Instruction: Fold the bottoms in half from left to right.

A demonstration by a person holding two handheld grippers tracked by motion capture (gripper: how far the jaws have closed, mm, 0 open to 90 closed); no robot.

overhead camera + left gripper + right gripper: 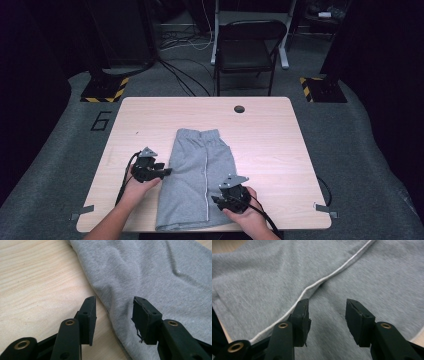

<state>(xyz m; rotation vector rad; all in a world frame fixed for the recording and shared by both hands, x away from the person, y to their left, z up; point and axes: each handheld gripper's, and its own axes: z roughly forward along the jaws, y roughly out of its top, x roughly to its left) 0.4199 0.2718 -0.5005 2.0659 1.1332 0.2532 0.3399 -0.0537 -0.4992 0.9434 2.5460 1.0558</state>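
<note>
Grey shorts (pixel 197 175) lie flat by the bench's (pixel 270 145) near edge, hems overhanging it. The left gripper (pixel 167 171), fingers apart, straddles their left edge; the right gripper (pixel 216 199), fingers apart, hovers beside the white stripe (pixel 206 180).

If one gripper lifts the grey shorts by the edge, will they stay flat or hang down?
The grey shorts would probably hang limp: the left gripper view shows soft knit fabric with wrinkles. They lie folded in layers, so the layers may fall open. They look light, so the open left gripper should likely lift them easily.
</note>
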